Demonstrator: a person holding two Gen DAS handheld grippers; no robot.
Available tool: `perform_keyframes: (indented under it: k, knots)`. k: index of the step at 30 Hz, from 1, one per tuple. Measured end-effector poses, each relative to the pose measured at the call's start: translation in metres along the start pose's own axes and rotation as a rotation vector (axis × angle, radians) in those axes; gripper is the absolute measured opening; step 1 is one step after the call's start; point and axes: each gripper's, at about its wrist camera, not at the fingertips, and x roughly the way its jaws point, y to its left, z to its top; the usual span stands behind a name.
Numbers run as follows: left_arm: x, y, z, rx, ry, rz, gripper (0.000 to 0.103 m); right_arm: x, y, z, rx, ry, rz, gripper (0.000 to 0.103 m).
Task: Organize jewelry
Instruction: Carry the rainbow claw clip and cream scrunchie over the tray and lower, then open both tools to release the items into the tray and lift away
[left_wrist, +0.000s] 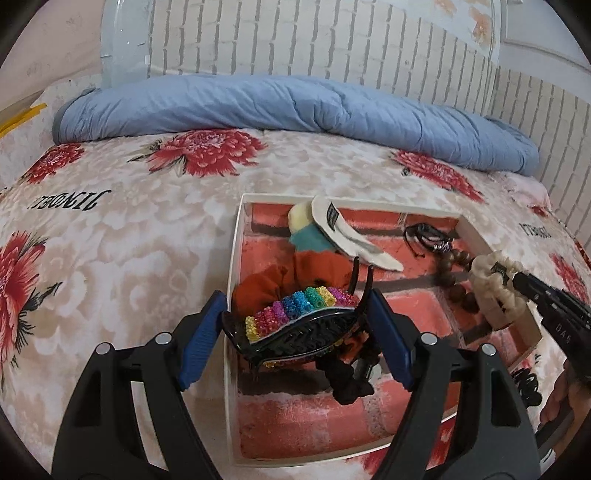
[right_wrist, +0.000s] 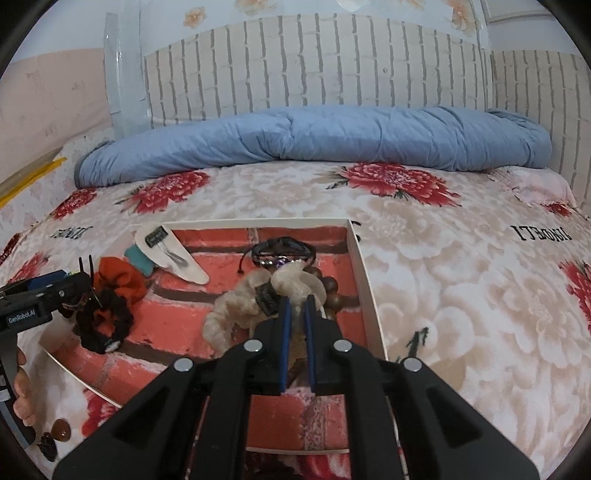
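A: Floral bedspread (right_wrist: 461, 295), white tray (right_wrist: 364, 273). Left gripper (left_wrist: 295, 332) clamped on rainbow claw clip (left_wrist: 295, 325); right gripper (right_wrist: 295, 306) pinching cream scrunchie (right_wrist: 243, 306), both over tray.

B: Beyond: orange scrunchie (left_wrist: 306, 269), wooden beads (left_wrist: 456, 273), black bracelet (right_wrist: 282, 249) already inside. Seemingly near finished; amber pieces (right_wrist: 55, 437) outside.
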Motion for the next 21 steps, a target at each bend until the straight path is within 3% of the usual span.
perform_keyframes:
  k: [7, 11, 16, 21]
  knots:
    - [0.0009, -0.0038, -0.0049, 0.019, 0.005, 0.009, 0.076, 0.0016, -0.0028, -0.0027, 0.008, 0.013, -0.004, 0.014]
    - [0.0014, -0.0027, -0.0052, 0.013, 0.011, 0.006, 0.079, -0.0023, -0.0053, -0.0017, 0.014, 0.010, -0.012, 0.037]
    - [0.0003, -0.0037, -0.0080, 0.006, 0.022, -0.003, 0.084, -0.0025, -0.0083, -0.0027, 0.020, 0.032, -0.011, 0.037]
    - [-0.0035, -0.0051, -0.0101, 0.003, 0.028, -0.014, 0.087, -0.0080, -0.0094, -0.0036, 0.015, 0.025, -0.020, 0.047]
